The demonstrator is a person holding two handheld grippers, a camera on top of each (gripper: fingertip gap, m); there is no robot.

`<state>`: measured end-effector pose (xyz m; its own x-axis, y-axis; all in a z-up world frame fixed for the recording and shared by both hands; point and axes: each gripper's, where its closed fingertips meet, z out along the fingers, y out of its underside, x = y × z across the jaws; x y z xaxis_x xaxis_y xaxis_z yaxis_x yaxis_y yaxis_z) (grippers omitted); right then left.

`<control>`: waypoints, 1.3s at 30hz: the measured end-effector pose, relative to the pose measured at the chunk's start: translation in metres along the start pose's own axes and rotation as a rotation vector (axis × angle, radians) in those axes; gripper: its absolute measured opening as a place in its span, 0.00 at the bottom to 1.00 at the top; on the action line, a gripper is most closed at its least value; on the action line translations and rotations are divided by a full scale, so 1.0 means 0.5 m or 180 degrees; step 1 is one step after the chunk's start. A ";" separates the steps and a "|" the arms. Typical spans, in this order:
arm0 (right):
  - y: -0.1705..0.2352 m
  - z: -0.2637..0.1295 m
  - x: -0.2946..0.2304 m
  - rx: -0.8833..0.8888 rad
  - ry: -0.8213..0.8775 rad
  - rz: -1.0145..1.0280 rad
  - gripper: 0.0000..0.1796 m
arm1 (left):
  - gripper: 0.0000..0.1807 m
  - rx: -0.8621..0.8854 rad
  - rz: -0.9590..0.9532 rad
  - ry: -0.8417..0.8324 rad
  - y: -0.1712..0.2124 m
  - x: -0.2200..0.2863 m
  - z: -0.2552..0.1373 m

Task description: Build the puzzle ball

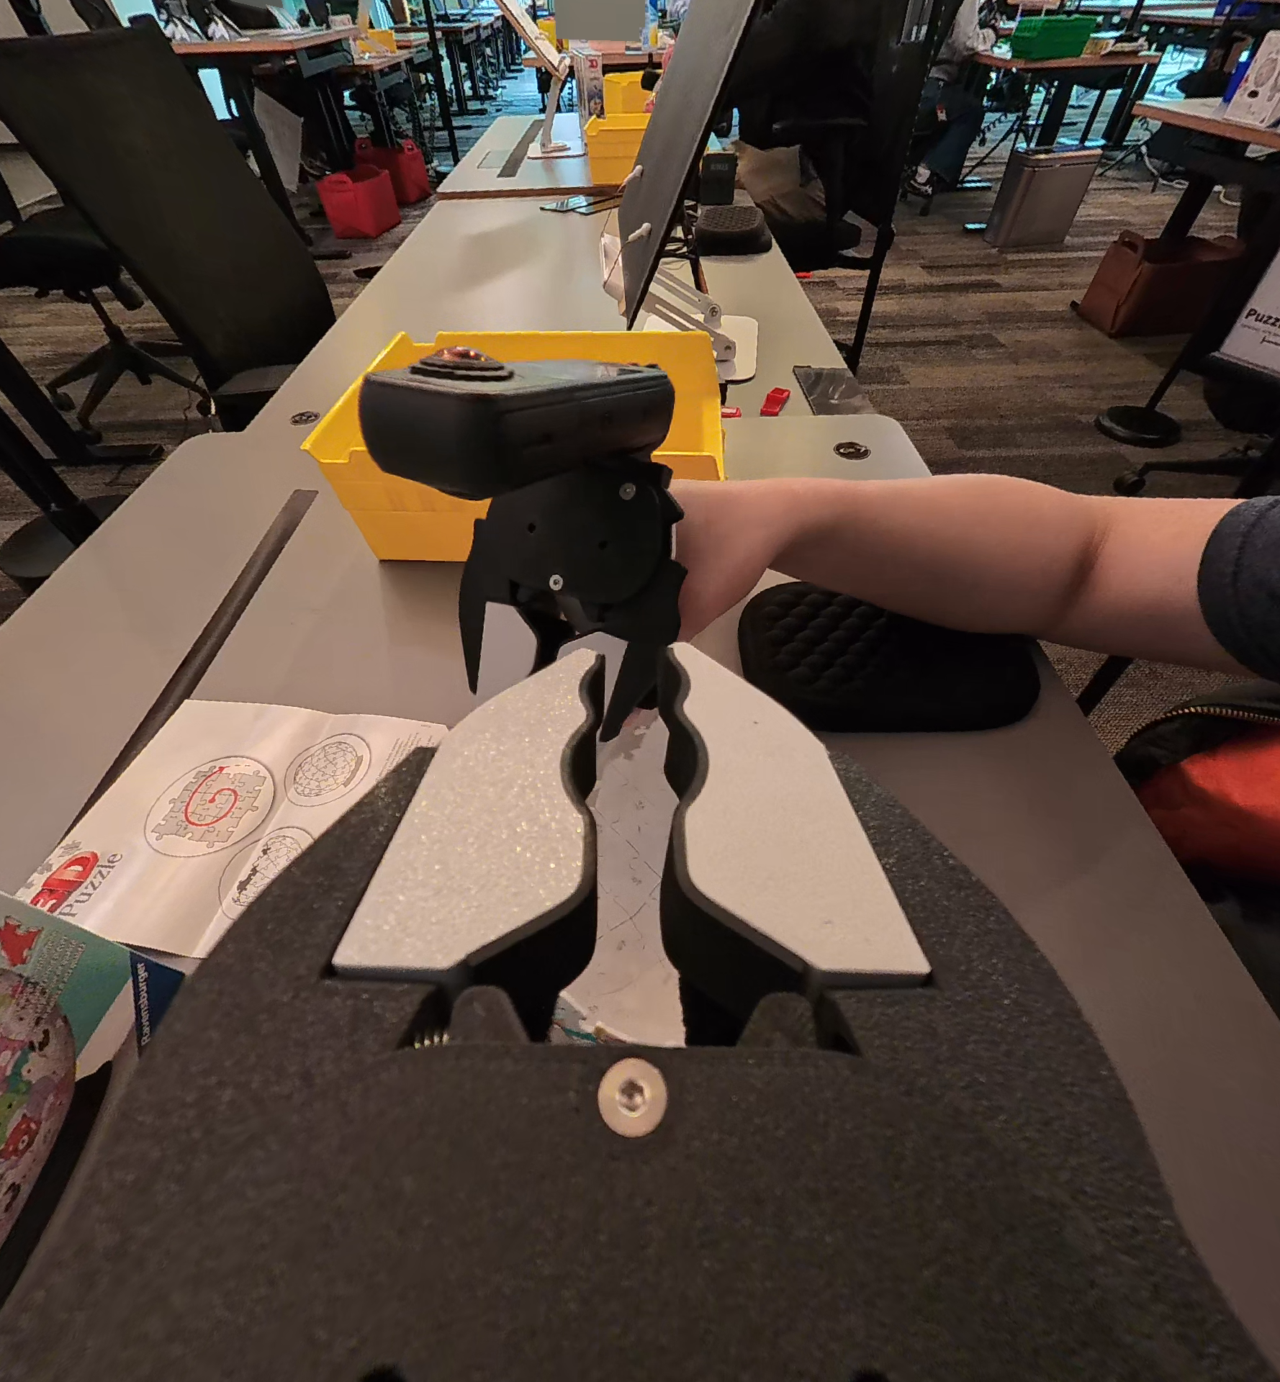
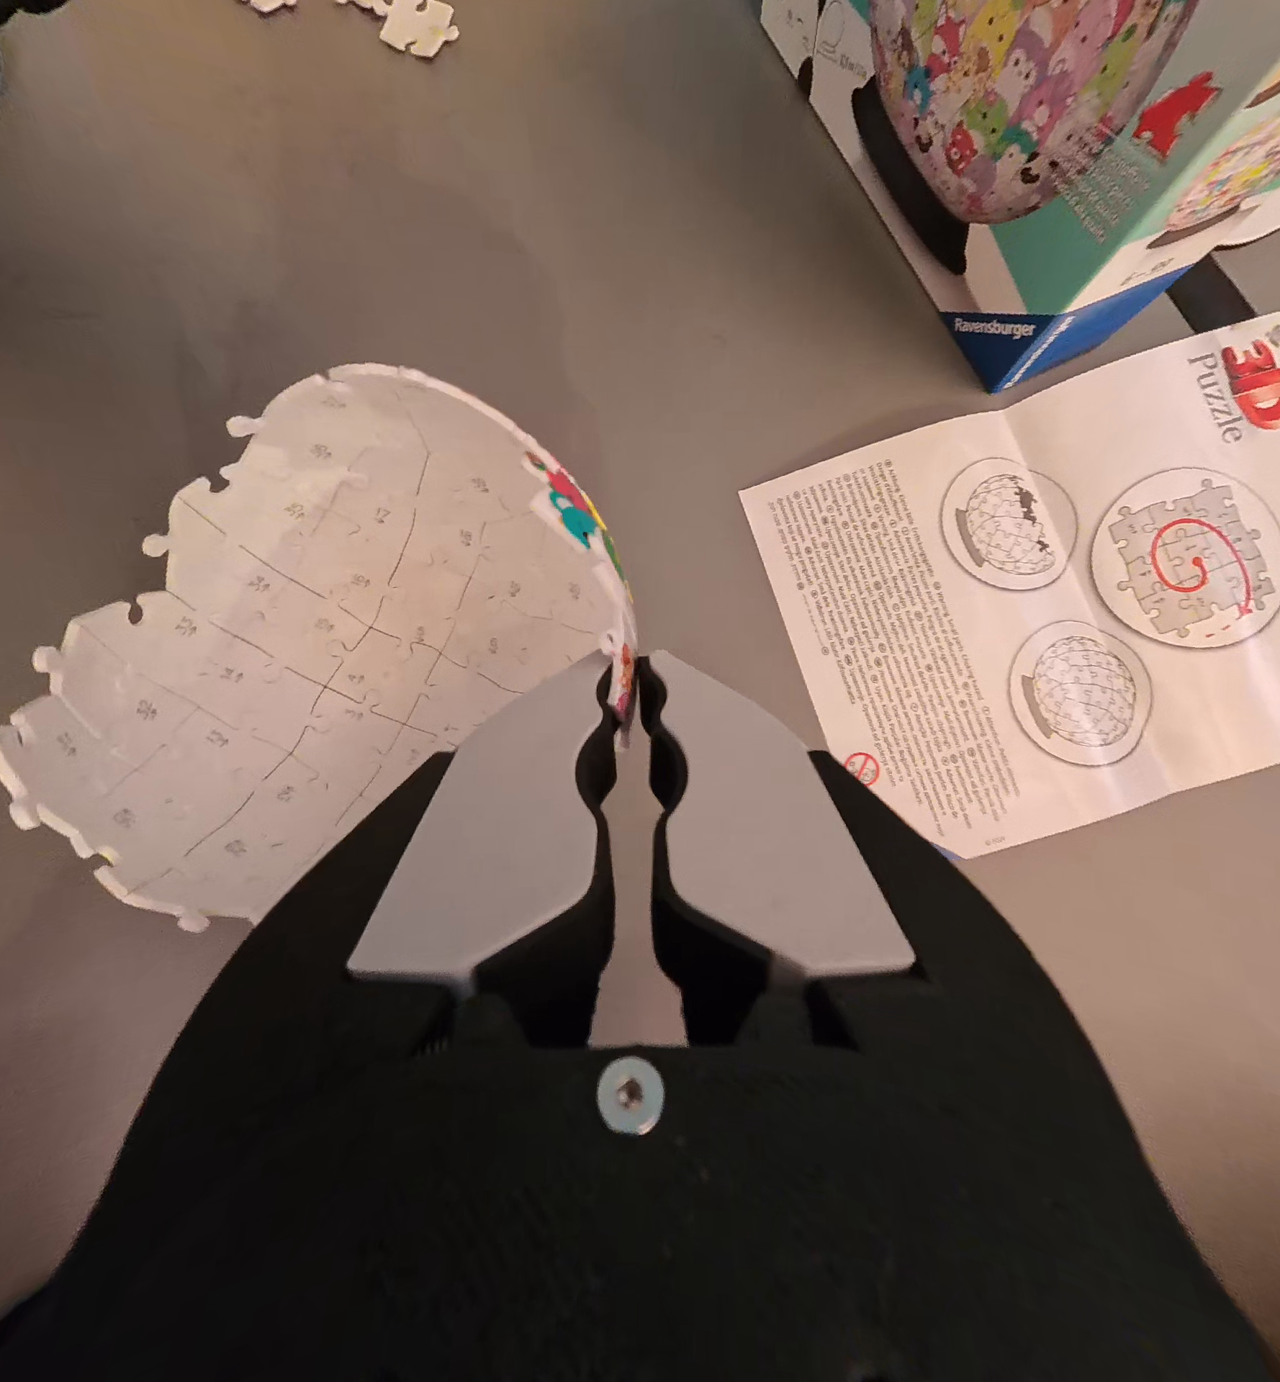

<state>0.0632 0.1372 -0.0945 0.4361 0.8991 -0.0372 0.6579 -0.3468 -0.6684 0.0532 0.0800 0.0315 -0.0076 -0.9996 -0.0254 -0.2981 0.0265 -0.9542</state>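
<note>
Puzzle ball shell (image 2: 338,643), rim between right tool (image 2: 633,692) tips.

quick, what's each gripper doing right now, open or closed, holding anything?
Left gripper: closed on the curved white half-built puzzle shell.
Right gripper: closed on that shell's rim.

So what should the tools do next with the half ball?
Probably lower the half-built shell onto the table and release one tool. Both tools, left and right, pinch it, so neither can fetch the loose pieces.
</note>
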 end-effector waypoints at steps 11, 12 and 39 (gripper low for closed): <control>0.008 0.003 0.000 -0.0120 0.0033 0.0074 0.10 | 0.07 0.0001 0.0013 0.0008 -0.001 0.004 0.001; 0.014 0.005 -0.001 -0.0166 0.0012 0.0085 0.11 | 0.07 -0.0003 0.0013 0.0008 -0.001 0.004 0.001; -0.008 -0.357 -0.133 0.2697 0.1071 -0.0056 0.30 | 0.19 0.1169 0.0265 -0.0388 -0.172 0.074 -0.173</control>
<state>0.1410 0.0312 0.0434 0.6738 0.7310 0.1078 0.0528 0.0979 -0.9938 -0.0041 0.0406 0.1383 0.1026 -0.9873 -0.1214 0.0600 0.1280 -0.9900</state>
